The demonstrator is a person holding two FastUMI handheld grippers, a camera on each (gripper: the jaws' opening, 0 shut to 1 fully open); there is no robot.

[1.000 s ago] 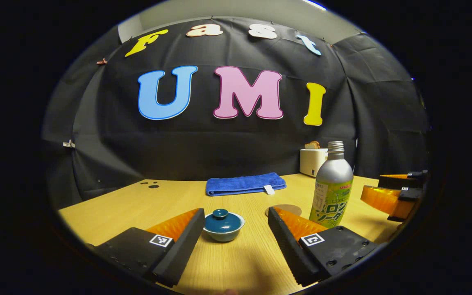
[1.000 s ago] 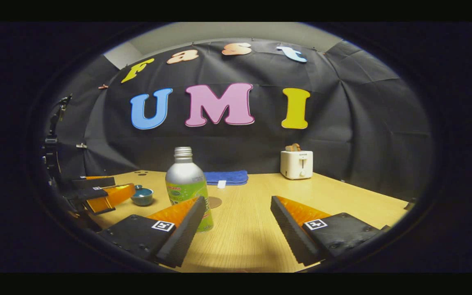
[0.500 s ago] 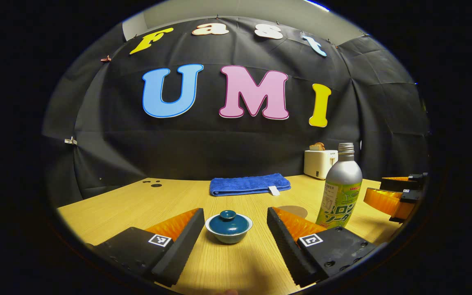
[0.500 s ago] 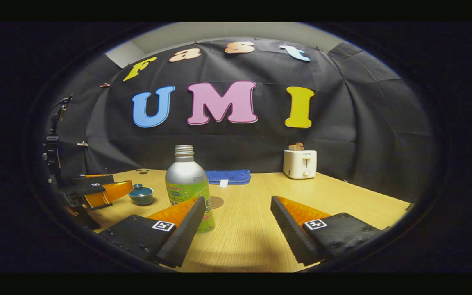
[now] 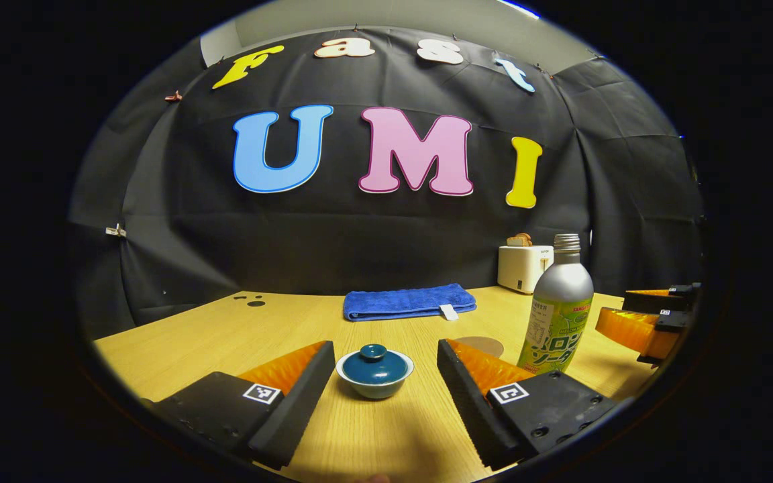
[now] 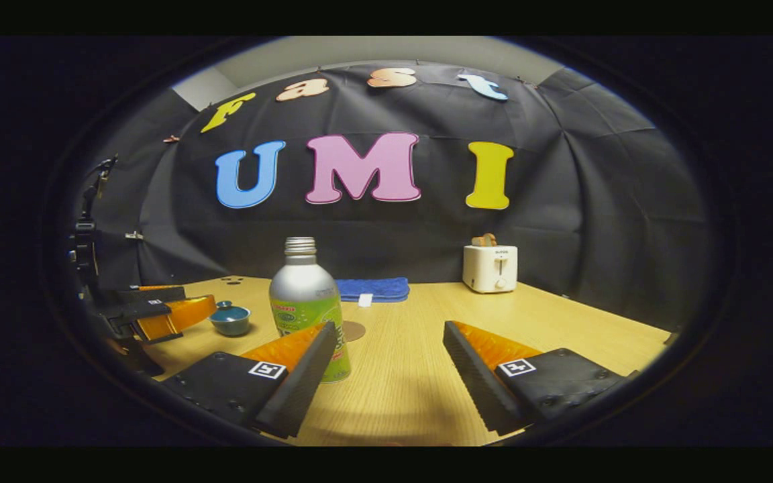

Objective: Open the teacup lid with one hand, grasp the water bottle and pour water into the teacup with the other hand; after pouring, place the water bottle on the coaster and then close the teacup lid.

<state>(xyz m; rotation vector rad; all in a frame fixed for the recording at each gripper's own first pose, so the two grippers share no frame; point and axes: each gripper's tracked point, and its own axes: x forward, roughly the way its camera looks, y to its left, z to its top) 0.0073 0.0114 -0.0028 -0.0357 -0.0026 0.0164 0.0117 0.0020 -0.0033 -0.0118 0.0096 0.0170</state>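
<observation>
A small teal teacup (image 5: 374, 381) with its knobbed lid (image 5: 374, 363) on sits on the wooden table, straight ahead of my open left gripper (image 5: 385, 359) and just beyond its fingertips. A silver bottle with a green label (image 5: 556, 311) stands upright to the right, its cap off. The round brown coaster (image 5: 478, 345) lies flat beside it. In the right gripper view the bottle (image 6: 306, 305) stands just behind the left fingertip of my open right gripper (image 6: 390, 339). The teacup (image 6: 230, 318) and the left gripper (image 6: 158, 310) appear far left there.
A folded blue towel (image 5: 408, 301) lies at the back of the table. A white toaster (image 6: 490, 267) with bread in it stands at the back right. The black cloth wall closes the table's far side. The table's left edge (image 5: 131, 332) is close.
Over the last second my left gripper swung slightly left, bringing the teacup to the middle between its fingers. The right gripper barely shifted. Both stay open.
</observation>
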